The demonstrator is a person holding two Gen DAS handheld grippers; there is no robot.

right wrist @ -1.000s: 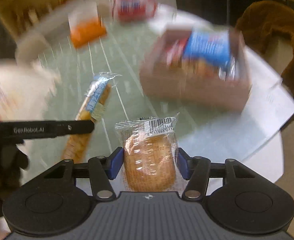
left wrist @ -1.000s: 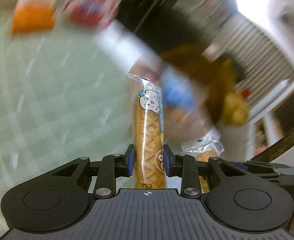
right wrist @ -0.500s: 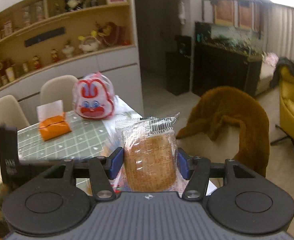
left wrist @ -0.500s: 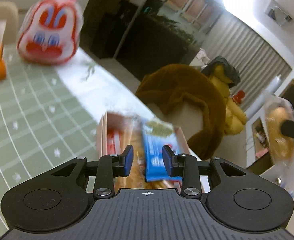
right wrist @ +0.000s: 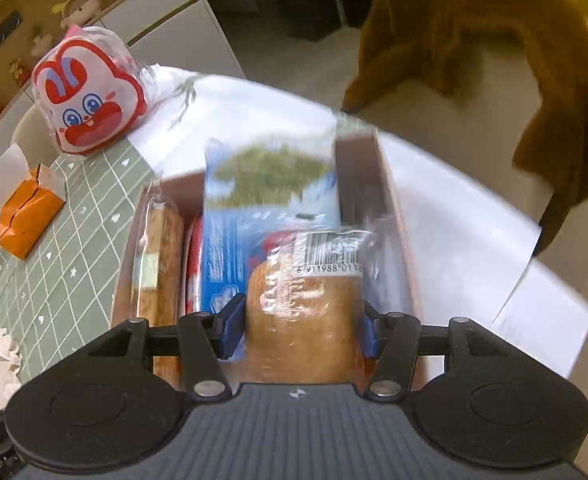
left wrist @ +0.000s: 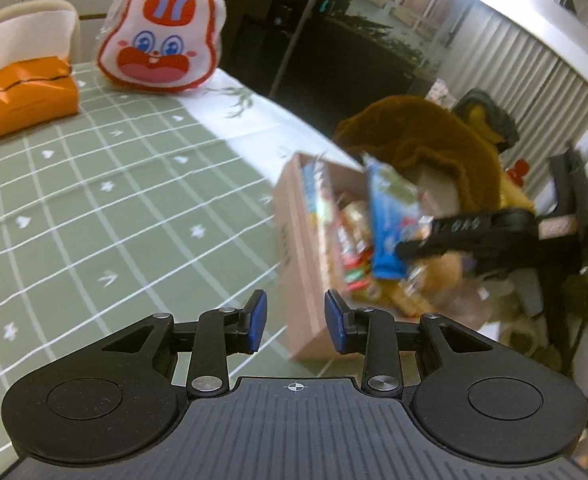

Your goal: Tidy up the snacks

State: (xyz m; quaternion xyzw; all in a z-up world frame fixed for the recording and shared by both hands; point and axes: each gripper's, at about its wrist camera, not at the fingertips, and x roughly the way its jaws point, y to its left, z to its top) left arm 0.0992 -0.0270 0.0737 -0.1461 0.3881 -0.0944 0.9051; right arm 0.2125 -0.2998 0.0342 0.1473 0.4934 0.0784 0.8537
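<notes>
The cardboard box (right wrist: 390,200) of snacks stands on the table's white edge beside the green checked cloth (left wrist: 93,208). Above the box, the right gripper (right wrist: 302,328) pinches a wrapped bun (right wrist: 306,320). The left gripper (left wrist: 296,326), beside the box, is spread with nothing between its pads. Beyond the box sit a rabbit-face bag (left wrist: 161,32) and an orange tissue pack (left wrist: 25,100); behind it, a brown-draped chair (right wrist: 494,60).

Left tool (left wrist: 296,328) empty, blue pads apart; right tool (right wrist: 300,330) angled downward, pads clamped.
</notes>
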